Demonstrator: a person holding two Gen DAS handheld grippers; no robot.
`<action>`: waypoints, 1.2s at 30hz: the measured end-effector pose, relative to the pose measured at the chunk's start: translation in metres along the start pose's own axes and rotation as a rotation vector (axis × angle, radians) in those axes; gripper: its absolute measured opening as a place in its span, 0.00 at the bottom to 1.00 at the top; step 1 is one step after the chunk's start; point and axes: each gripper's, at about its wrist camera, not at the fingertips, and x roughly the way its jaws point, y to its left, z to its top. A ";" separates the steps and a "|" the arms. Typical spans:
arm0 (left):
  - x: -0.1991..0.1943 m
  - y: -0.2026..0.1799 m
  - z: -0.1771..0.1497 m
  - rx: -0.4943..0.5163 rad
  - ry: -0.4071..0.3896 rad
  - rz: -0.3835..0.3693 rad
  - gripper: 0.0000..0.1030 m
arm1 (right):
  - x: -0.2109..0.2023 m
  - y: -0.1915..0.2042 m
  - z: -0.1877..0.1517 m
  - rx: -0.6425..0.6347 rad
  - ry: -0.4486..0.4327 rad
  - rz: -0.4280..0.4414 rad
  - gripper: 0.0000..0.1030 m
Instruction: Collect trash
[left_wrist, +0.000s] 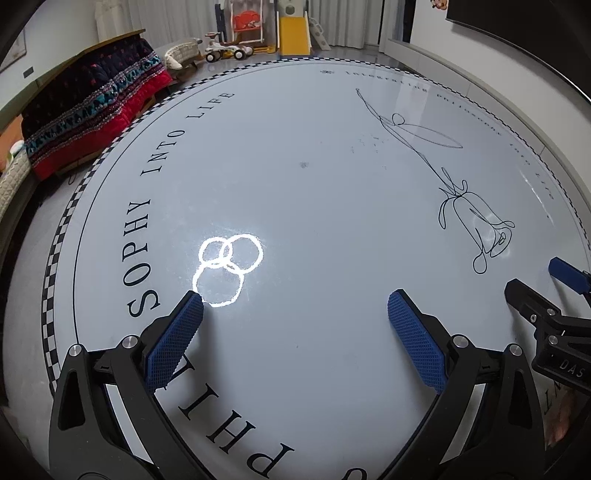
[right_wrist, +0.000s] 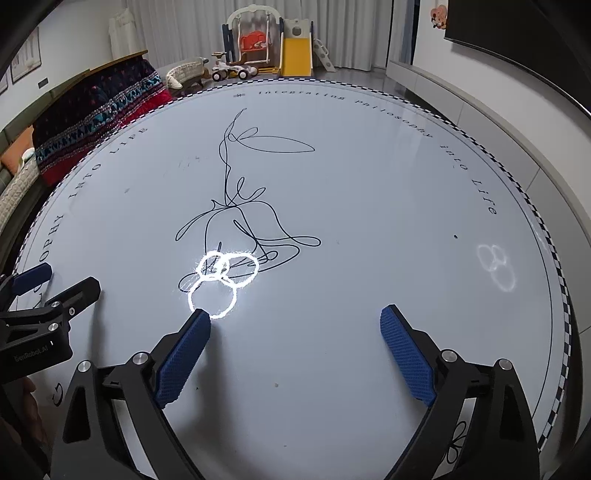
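A round white table (left_wrist: 295, 166) with printed black lettering and a line drawing of a flower (right_wrist: 240, 221) fills both views. I see no piece of trash on it, only tiny dark specks (right_wrist: 455, 236) and a faint smudge (left_wrist: 303, 165). My left gripper (left_wrist: 295, 299) hangs open over the table with nothing between its blue pads. To its right, my right gripper (right_wrist: 295, 312) is also open and holds nothing. Each shows at the edge of the other's view: the right gripper (left_wrist: 539, 277) and the left gripper (right_wrist: 68, 277).
Bright ring-shaped lamp reflections (left_wrist: 225, 269) lie on the tabletop near the left fingertips. Beyond the table's left edge a dark and red patterned blanket (left_wrist: 92, 110) drapes over furniture. Toys stand on the floor at the back: a yellow slide (left_wrist: 293, 33) and a ride-on car (left_wrist: 225, 50).
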 end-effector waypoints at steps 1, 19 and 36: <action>0.000 0.000 -0.001 -0.002 -0.005 0.003 0.94 | 0.000 0.000 0.000 -0.001 0.001 0.000 0.92; 0.000 -0.001 -0.001 -0.003 -0.004 0.003 0.94 | 0.003 0.001 0.001 -0.008 0.011 -0.002 0.97; 0.001 -0.002 -0.001 -0.006 -0.004 0.001 0.94 | 0.003 0.001 0.001 -0.008 0.011 -0.001 0.97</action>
